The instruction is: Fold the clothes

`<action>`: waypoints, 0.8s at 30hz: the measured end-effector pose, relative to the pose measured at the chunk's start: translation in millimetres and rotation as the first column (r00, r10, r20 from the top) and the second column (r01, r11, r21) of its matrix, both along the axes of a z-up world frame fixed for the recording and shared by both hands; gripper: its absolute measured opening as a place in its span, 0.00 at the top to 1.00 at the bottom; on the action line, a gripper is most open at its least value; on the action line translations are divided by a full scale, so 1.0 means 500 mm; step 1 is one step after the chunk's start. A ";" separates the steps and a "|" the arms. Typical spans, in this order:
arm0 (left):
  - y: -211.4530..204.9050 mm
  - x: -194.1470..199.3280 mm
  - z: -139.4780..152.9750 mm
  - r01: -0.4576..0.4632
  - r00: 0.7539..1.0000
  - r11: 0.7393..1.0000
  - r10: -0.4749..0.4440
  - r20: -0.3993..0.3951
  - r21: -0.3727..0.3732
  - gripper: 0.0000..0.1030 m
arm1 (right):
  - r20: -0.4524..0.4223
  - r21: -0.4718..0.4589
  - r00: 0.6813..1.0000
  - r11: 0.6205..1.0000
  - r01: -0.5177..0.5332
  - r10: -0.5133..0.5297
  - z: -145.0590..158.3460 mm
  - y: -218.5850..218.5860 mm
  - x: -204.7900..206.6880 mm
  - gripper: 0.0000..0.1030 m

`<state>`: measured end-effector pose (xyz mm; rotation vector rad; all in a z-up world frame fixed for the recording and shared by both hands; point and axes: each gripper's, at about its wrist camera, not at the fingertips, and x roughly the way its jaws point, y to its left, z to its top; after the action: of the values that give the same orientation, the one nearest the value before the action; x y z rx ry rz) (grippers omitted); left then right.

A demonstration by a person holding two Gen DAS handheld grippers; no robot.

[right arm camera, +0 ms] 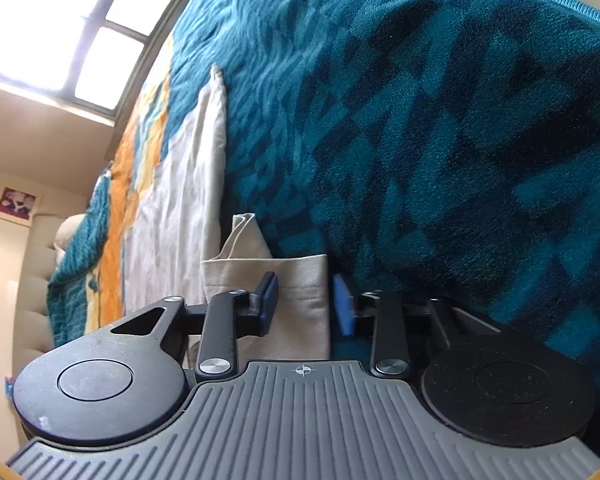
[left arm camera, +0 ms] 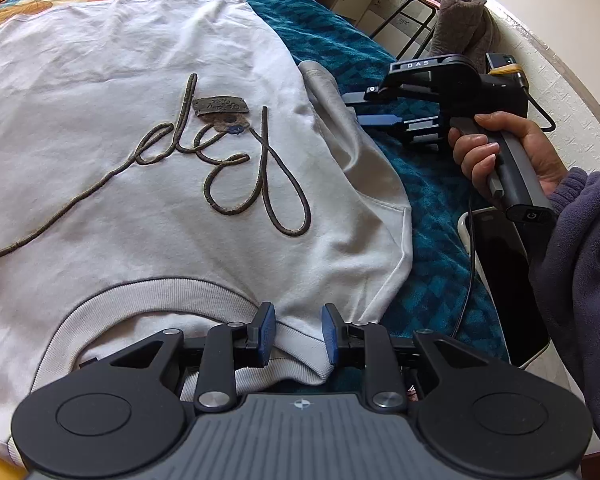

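A white sweatshirt (left arm camera: 140, 200) with brown cord lettering lies flat on a teal bedspread (left arm camera: 432, 208). My left gripper (left arm camera: 298, 334) is open, its jaws on either side of the shoulder fabric beside the ribbed collar (left arm camera: 148, 300). My right gripper (left arm camera: 366, 110) is at the sleeve (left arm camera: 332, 100) on the right side. In the right wrist view the right gripper (right arm camera: 306, 304) is open with the sleeve cuff (right arm camera: 300, 300) between its blue pads, not pinched.
A phone or tablet (left arm camera: 508, 280) with a cable lies on the bed edge at the right. A chair draped with clothes (left arm camera: 456, 12) stands beyond the bed. A window (right arm camera: 60, 20) and headboard (right arm camera: 32, 288) show in the right wrist view.
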<state>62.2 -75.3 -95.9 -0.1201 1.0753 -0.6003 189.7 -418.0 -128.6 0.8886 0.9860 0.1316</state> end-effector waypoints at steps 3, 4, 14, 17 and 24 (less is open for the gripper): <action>0.000 -0.002 0.003 -0.001 1.000 1.000 0.001 0.004 0.004 0.78 | 0.058 -0.046 0.998 0.998 0.031 -0.028 0.020 0.006 -0.021 0.97; 0.000 -0.003 0.004 -0.002 1.000 1.000 0.002 0.005 0.006 0.78 | 0.085 -0.061 0.996 0.997 0.044 -0.038 0.029 0.008 -0.030 0.98; -0.005 -0.011 0.018 -0.012 1.000 1.000 0.011 0.024 0.013 0.78 | 0.275 -0.407 0.947 0.871 0.274 -0.169 0.183 -0.010 -0.197 1.00; -0.004 -0.014 0.023 -0.014 1.000 1.000 0.014 0.028 0.016 0.77 | 0.188 -0.484 0.966 0.840 0.246 -0.175 0.158 -0.022 -0.191 1.00; 0.016 -0.022 0.041 -0.049 0.998 0.999 0.048 0.034 0.020 0.72 | 0.113 -0.502 0.981 0.843 0.194 -0.159 0.165 -0.017 -0.204 0.77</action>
<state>51.4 -67.2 -75.5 -0.1173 1.0429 -0.5453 87.8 -426.5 -46.2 0.4729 0.8133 -0.2524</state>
